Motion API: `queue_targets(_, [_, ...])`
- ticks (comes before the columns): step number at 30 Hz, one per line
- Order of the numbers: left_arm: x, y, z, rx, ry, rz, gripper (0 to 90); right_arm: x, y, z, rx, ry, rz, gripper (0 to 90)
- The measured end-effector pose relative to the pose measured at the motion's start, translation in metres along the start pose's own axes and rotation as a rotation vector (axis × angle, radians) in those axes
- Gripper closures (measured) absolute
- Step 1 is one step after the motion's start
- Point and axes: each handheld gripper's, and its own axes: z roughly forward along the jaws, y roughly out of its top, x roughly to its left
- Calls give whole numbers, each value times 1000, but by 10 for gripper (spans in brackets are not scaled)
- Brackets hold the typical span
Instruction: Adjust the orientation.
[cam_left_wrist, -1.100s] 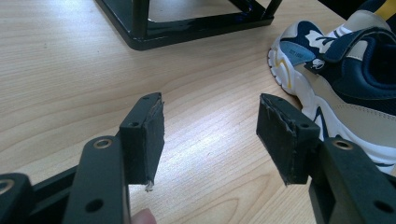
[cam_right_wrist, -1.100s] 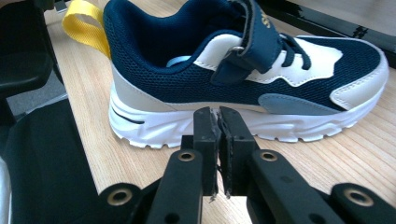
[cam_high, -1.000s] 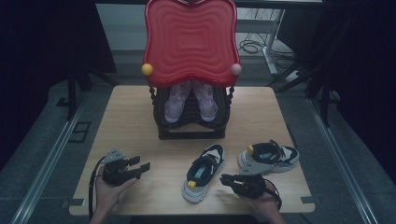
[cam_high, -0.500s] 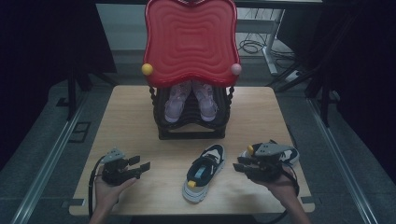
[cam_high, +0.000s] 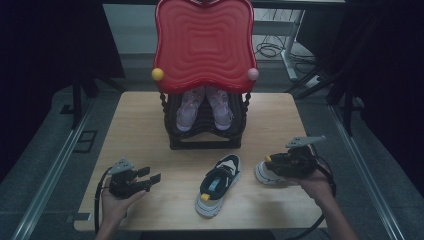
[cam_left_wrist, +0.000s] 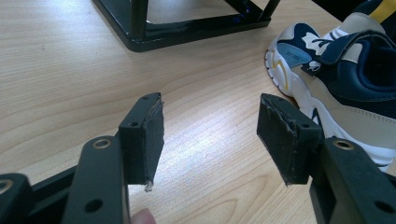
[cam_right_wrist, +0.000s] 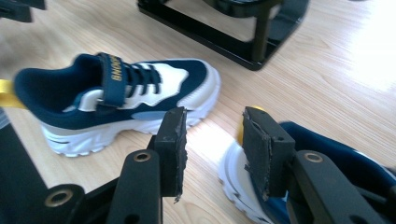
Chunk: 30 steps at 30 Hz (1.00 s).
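Note:
A navy, white and beige child's shoe (cam_high: 219, 184) lies at the middle front of the wooden table (cam_high: 140, 130); it also shows in the left gripper view (cam_left_wrist: 345, 70) and the right gripper view (cam_right_wrist: 121, 100). Its mate (cam_high: 264, 175) lies to the right, heel with a yellow tab under my right gripper (cam_high: 277, 162). That gripper (cam_right_wrist: 215, 149) hovers over the mate (cam_right_wrist: 327, 158); its jaws have just been opening, with nothing pressed between the pads. My left gripper (cam_high: 150, 176) rests open near the front left, its jaws (cam_left_wrist: 210, 135) empty over bare wood.
A black shoe rack (cam_high: 205, 140) with a wavy red top (cam_high: 204, 40) stands at the table's middle back, with a pink pair (cam_high: 205, 107) inside. Its base frame shows in the gripper views (cam_left_wrist: 187, 32) (cam_right_wrist: 224, 35). Dark floor and cables surround the table.
My right gripper has lifted from beside the middle shoe near the front edge and moved right and farther back, over the other shoe. Its jaws have widened. The left gripper and both shoes kept still.

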Motion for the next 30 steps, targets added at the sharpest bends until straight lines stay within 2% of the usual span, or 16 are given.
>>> queue_targets(3, [0, 0, 1, 3, 0, 2, 417, -9, -2, 0, 32, -23, 17, 598])
queue_targets(6, [0, 0, 2, 5, 0, 1, 417, -14, -2, 1, 53, -26, 28, 593])
queue_targets(7, [0, 0, 2, 7, -1, 3, 417, -17, -2, 3, 76, -28, 33, 592])
queue_targets(14, [0, -1, 3, 11, 1, 6, 416, -21, -1, 12, 135, -38, 38, 589])
queue_targets(19, [2, -1, 3, 10, 1, -1, 415, -25, 0, 25, 185, -50, 45, 592])
queue_targets(30, [2, -2, 4, 14, 1, -2, 415, -30, -3, 40, 233, -41, 69, 635])
